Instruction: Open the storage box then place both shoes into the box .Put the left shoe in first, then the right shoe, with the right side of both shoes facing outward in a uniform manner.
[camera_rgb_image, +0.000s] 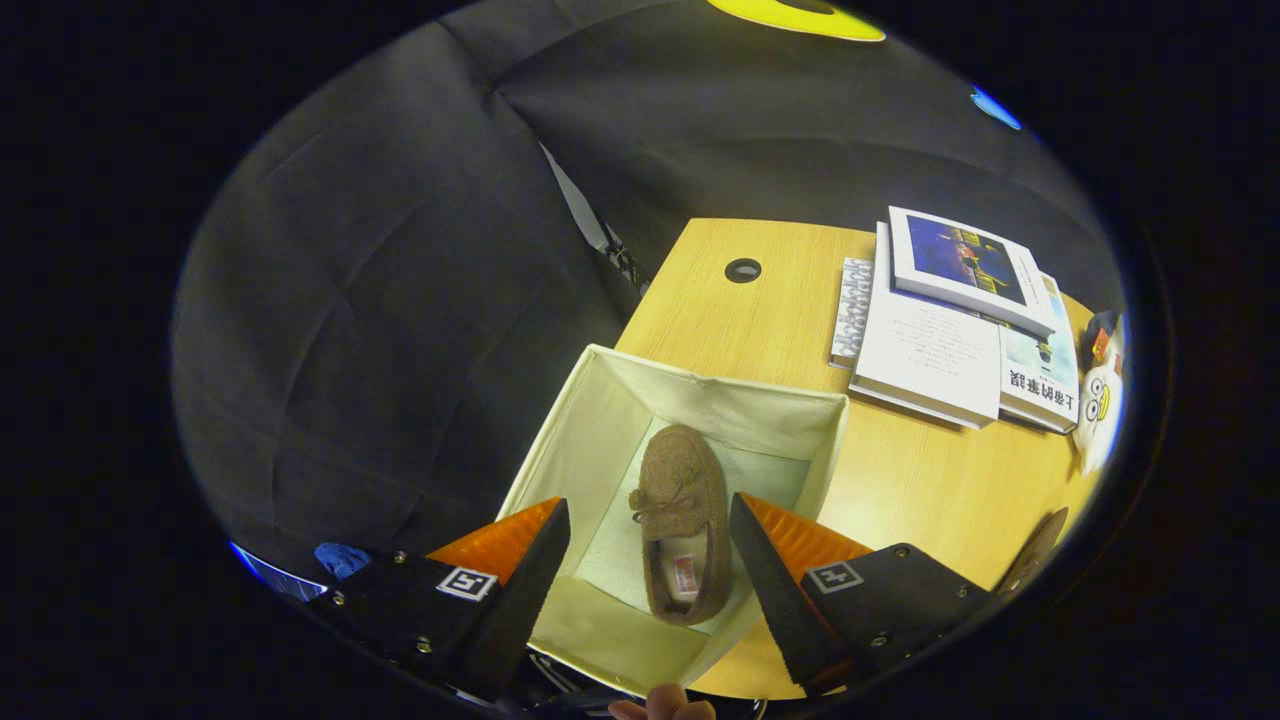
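1. Hovering above the open cream fabric storage box (600, 420), the gripper (648, 560) has its fingers spread wide, holding nothing
2. 1 brown fuzzy slipper with a small bow (683, 520) lies flat on the box floor, seen between the fingers, toe pointing away
3. Box rests at the edge of a light wooden table (900, 480); stacked white books (940, 330) lie well apart beyond it

You have a stack of books (950, 340) lying flat near the far right corner of the wooden table (900, 480). A round cable hole (743, 270) sits by the far edge. A soft toy (1098, 400) rests at the right edge.
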